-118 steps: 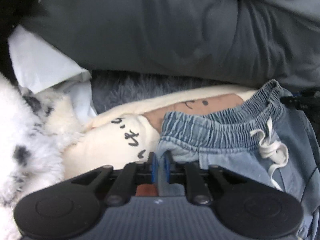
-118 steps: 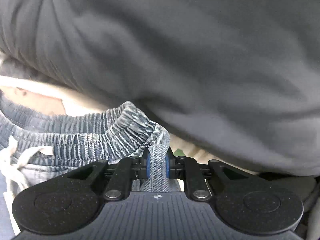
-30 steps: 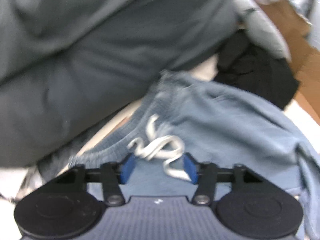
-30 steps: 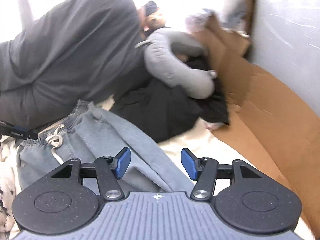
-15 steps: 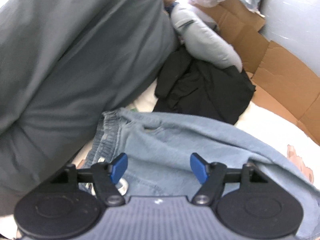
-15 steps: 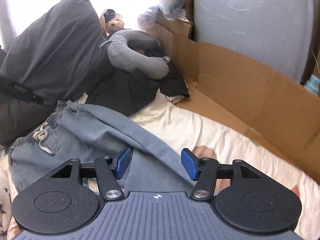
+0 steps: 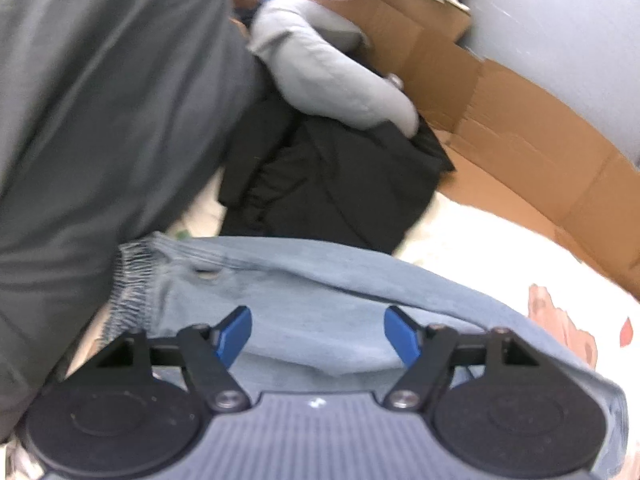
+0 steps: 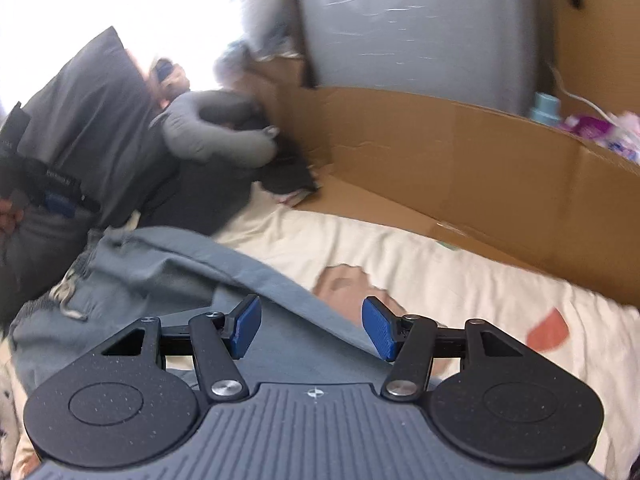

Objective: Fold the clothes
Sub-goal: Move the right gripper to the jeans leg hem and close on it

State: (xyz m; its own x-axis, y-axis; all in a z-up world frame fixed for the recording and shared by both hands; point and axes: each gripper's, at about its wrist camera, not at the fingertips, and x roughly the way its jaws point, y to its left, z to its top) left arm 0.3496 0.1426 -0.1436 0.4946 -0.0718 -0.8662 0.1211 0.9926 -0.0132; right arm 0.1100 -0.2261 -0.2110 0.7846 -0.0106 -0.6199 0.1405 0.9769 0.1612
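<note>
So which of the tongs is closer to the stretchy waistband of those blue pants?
Left. The left tongs hang open just beside the waistband; the right tongs, also open, sit further down the blue pants.

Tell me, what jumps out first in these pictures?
A pair of light blue pants lies spread on a cream sheet, right in front of both open grippers, whose blue-tipped fingers hold nothing. Behind sit a big dark grey pillow, a black garment and a cardboard wall.
</note>
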